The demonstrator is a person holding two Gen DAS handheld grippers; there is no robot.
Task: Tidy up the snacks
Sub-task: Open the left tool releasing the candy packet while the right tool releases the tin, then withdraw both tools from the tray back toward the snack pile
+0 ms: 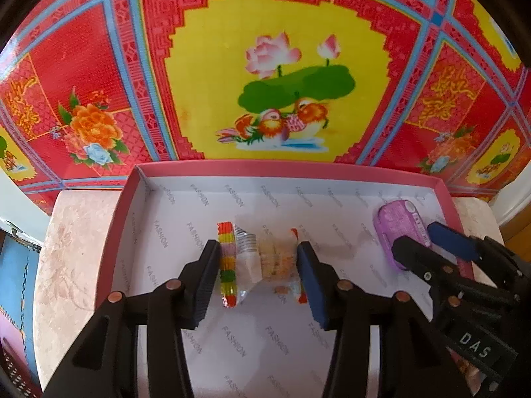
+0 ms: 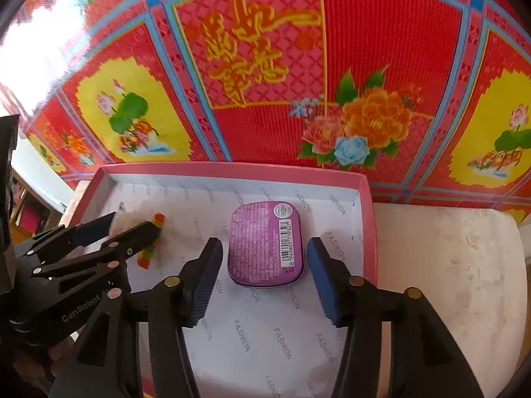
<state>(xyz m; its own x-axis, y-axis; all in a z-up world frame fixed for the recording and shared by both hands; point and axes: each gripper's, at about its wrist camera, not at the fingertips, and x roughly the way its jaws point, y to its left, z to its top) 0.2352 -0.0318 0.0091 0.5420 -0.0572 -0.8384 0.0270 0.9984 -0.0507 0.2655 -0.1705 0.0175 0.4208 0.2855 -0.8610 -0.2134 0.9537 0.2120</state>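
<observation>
Inside the shallow pink-rimmed cardboard box lid with white FASHION-printed lining [image 1: 186,195], both tongs are down at the floor, each straddling one snack. The left gripper [image 1: 259,265] has its jaws at either end of the clear plastic-wrapped snack with rainbow-striped sealed edges [image 1: 262,258], which lies left of box centre; the pads look just touching or a hair off the wrapper ends, so contact yes, clamped I can't confirm. The right gripper [image 2: 265,255] is released, with clear gaps on both sides of the flat purple rounded-rectangle tin with a barcode label [image 2: 265,243], which lies near the box's right wall. The box sits on a pale floral-patterned stool top [image 2: 448,265], with a red and yellow floral sheet [image 2: 381,49] behind it. If this is release after placing: open wide, then lift straight up so the crinkly wrapper doesn't snag a pad. If it's a pick: squeeze the wrapper gently, since the film will buckle. The tin is slick, so centre it and grip its long sides squarely. Keep the right outer finger off the box's right wall.
</observation>
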